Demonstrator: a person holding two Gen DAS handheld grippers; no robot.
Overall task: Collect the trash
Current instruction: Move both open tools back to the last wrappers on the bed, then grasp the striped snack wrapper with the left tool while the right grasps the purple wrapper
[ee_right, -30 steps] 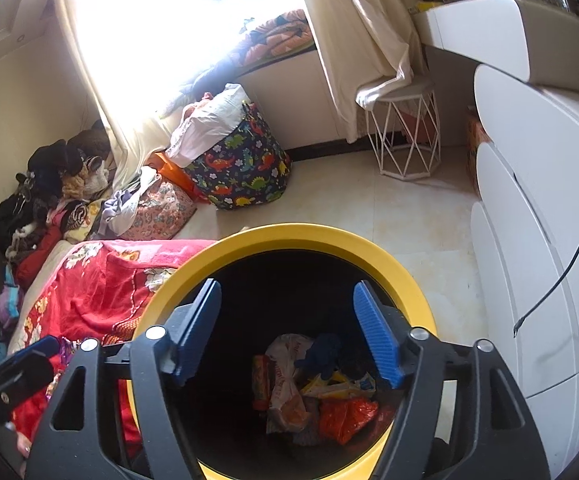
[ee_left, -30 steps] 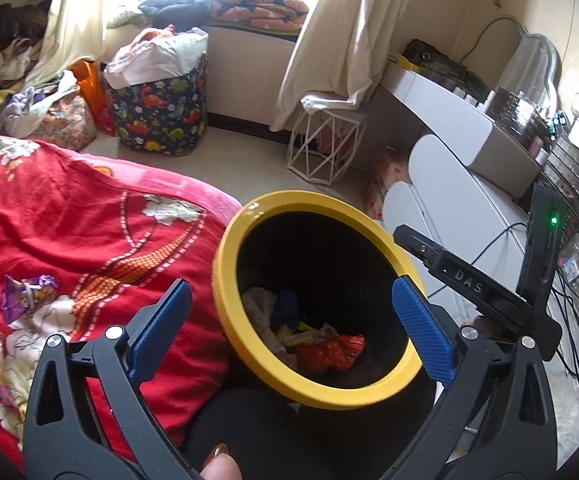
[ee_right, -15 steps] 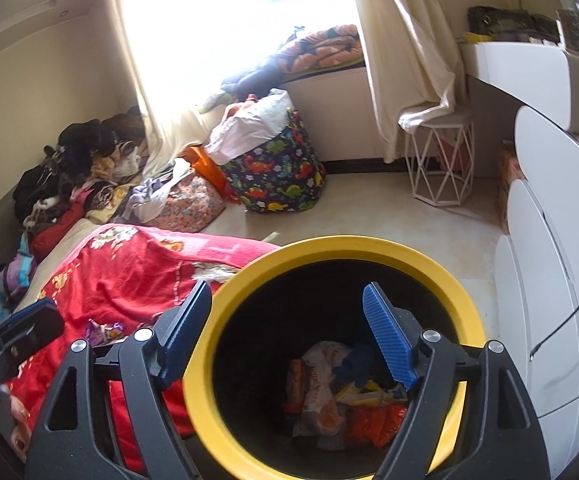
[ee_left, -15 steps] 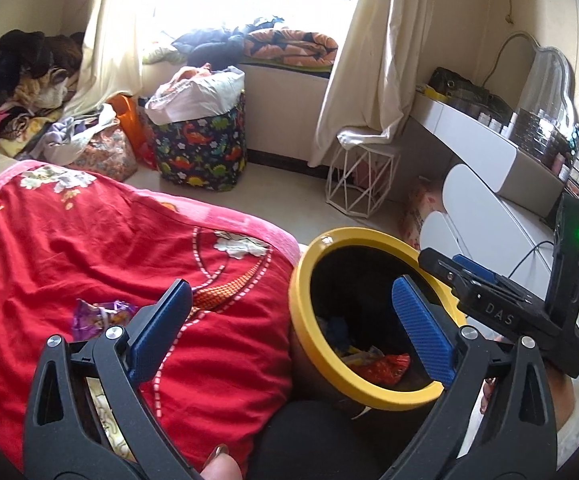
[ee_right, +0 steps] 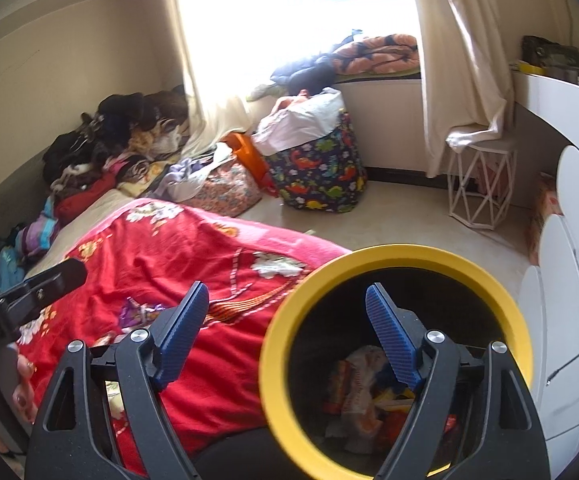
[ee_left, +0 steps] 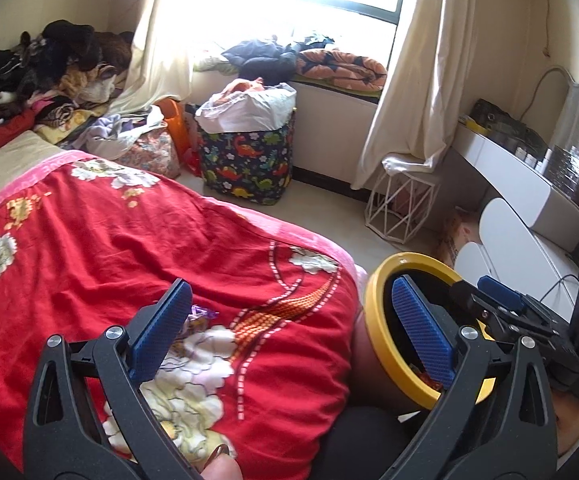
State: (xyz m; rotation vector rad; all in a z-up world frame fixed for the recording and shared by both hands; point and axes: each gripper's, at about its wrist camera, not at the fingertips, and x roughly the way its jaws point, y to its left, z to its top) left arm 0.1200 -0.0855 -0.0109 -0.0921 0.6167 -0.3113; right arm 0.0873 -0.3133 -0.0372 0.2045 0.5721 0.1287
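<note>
My right tongs are opening wide with nothing between them, and my left tongs gape empty too. Both have swung off the yellow-rimmed bin, now at their right, toward the red blanket. A purple wrapper lies just beyond the left fingers: next pickup, I judge.

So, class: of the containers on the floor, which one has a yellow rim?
The black trash bin beside the bed; the dinosaur-print laundry basket by the window has no yellow rim.
</note>
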